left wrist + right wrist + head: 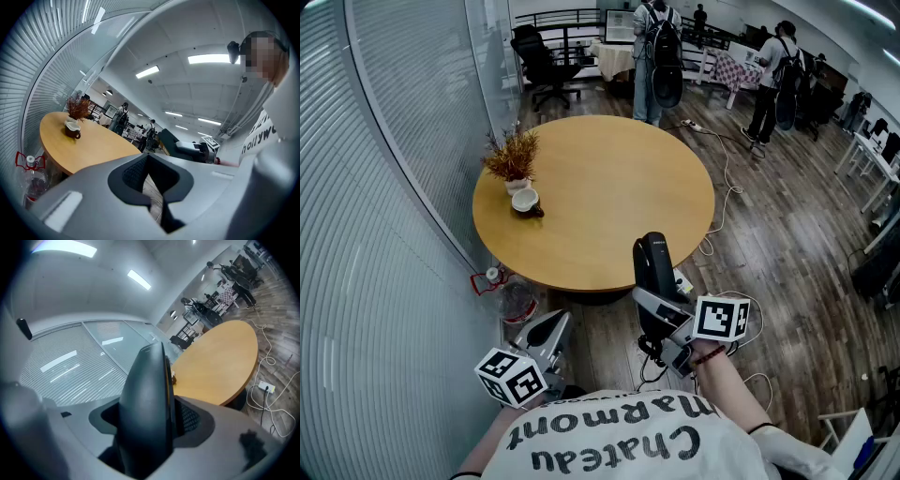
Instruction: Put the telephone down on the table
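A black telephone handset (pixel 652 270) stands upright in my right gripper (pixel 657 309), whose jaws are shut on its lower part, in the air just off the near edge of the round wooden table (pixel 600 178). In the right gripper view the telephone (pixel 147 399) fills the gap between the grey jaws, with the table (pixel 220 366) beyond it. My left gripper (pixel 549 330) hangs low at the left, below the table's edge, jaws together and empty. The left gripper view looks over its closed jaws at the table (pixel 89 145) and the telephone (pixel 171 140).
A small pot of dried flowers (pixel 514 159) and a cup (pixel 525 201) sit at the table's left edge. A water bottle (pixel 494 275) stands on the floor by the glass wall. Cables and a power strip (pixel 724 202) lie to the right. People stand at the back.
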The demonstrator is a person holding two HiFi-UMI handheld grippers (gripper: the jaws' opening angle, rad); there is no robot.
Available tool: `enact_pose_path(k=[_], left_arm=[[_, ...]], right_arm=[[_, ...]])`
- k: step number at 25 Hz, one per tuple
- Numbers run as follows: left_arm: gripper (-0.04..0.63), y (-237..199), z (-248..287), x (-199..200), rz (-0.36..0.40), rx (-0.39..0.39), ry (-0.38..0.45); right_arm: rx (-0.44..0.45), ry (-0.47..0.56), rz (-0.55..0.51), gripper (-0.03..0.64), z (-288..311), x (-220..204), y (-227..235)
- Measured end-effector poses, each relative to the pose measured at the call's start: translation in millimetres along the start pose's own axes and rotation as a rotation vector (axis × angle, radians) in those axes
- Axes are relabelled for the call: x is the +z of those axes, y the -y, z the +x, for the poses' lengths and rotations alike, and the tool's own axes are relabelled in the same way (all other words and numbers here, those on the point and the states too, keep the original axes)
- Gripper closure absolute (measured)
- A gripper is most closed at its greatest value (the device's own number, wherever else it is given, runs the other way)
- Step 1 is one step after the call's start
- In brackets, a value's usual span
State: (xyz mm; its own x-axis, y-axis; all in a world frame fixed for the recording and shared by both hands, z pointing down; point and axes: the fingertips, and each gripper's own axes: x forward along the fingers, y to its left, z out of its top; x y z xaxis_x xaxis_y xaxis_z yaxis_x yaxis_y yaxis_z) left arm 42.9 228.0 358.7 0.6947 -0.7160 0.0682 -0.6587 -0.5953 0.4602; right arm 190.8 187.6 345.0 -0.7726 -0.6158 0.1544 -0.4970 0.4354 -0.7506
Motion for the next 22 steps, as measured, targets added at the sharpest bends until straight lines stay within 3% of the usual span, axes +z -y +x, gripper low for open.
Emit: enact_pose_path(k=[22], left_arm=[[0.589, -2, -1, -10, 0.019, 0.074, 0.002]], right_arm=[[0.068, -0.015, 0.013, 0.298, 1, 2, 16]])
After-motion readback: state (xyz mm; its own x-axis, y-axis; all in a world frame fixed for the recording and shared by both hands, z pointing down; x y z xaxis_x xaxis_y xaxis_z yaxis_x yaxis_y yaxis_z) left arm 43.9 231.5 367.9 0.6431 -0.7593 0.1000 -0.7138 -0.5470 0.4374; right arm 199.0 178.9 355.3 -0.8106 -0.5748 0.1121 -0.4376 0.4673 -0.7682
